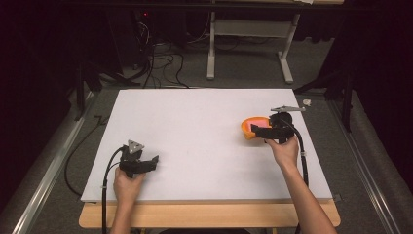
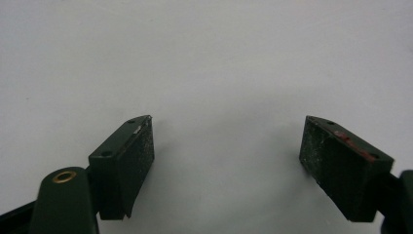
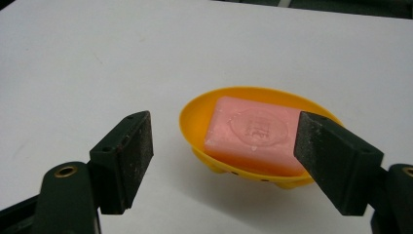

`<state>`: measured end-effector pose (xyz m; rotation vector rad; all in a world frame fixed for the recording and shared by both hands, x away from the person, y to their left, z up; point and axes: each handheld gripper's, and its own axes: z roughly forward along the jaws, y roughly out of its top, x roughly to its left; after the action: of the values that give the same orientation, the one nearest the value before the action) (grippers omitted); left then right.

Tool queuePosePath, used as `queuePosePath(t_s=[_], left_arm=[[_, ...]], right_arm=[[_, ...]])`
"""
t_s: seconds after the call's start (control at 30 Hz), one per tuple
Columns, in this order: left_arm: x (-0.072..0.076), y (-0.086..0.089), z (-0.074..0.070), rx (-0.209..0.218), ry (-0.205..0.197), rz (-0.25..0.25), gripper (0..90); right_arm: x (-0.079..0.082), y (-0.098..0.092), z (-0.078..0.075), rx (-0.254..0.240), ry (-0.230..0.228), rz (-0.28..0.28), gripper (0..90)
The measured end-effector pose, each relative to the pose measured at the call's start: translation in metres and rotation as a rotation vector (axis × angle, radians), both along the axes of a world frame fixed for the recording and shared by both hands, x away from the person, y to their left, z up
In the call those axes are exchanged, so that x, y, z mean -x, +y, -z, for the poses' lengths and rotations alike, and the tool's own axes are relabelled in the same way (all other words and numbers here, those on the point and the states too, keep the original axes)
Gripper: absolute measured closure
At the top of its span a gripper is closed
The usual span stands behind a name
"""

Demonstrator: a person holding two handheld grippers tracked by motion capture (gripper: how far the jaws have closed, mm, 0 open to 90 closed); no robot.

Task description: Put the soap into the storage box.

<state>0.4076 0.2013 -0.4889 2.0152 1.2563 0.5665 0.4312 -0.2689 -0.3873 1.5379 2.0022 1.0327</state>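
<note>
A pink soap bar [image 3: 253,134] is sat in a yellow dish [image 3: 197,114] toward the right of the white table [image 1: 195,126], with the right gripper [image 3: 224,156] held open just in front, nothing pinched. The dish's right rim is partly blocked by one jaw, maybe touching, hard to tell. The left gripper [image 1: 141,163] is parked well apart, jaws spread over bare tabletop.

High view overhead facing forward, gripper views close, sharing white table [image 1: 204,146]

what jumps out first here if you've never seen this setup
The yellow soap dish with a pink bar of soap in it, bright on the white table at its right side. The right gripper hovers beside it, jaws apart; the left gripper sits open near the front left.
</note>
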Motion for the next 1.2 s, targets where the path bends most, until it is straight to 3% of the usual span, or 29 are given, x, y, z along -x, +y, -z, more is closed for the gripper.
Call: queuePosePath(t_s=[0.43,1.2], left_arm=[[0.000,0.000,0.000,-0.001,0.001,0.002,20.8],[0.000,0.000,0.000,-0.002,0.001,0.002,20.8]], right_arm=[[0.023,0.002,-0.003,0.000,-0.041,-0.048,25.4],[0.053,-0.006,0.004,-0.017,-0.064,-0.086,25.6]])
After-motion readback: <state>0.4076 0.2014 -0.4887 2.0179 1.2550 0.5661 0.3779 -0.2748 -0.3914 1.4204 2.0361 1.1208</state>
